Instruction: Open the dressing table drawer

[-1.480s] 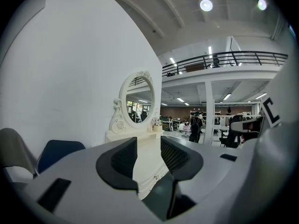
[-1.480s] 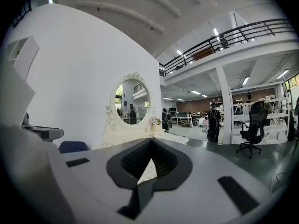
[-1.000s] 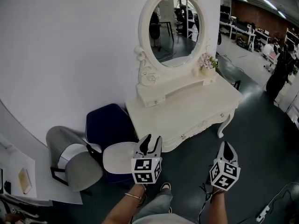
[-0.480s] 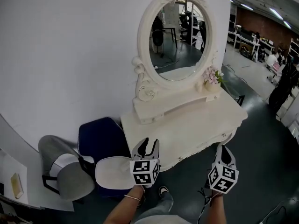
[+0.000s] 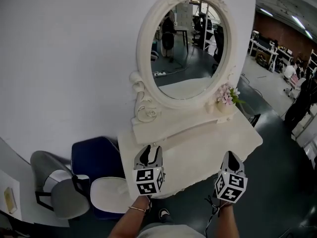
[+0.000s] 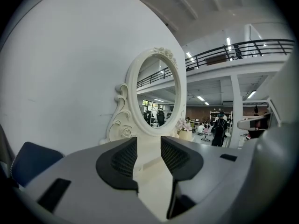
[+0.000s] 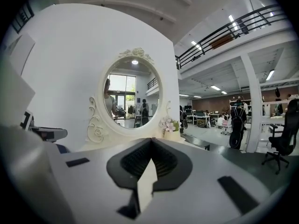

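A white dressing table (image 5: 198, 138) with an oval mirror (image 5: 185, 43) stands against the white wall. Its drawer front is hidden under the tabletop's front edge in the head view. My left gripper (image 5: 150, 150) hovers over the front left part of the tabletop, jaws a little apart and empty. In the left gripper view the left gripper (image 6: 149, 146) points at the mirror base (image 6: 122, 132). My right gripper (image 5: 231, 156) hangs at the front right edge, jaws closed together on nothing. The right gripper (image 7: 151, 141) faces the mirror (image 7: 131, 101) in its own view.
A small pot of pink flowers (image 5: 227, 97) sits at the table's back right. Left of the table stand a dark blue chair (image 5: 94, 155), a white round seat (image 5: 111, 195) and a grey chair (image 5: 54, 192). Dark floor (image 5: 282, 182) lies to the right, with desks and people beyond.
The view has closed in on the table. Both grippers went from over the floor to over the tabletop's front edge. The drawer front with its knobs dropped out of sight.
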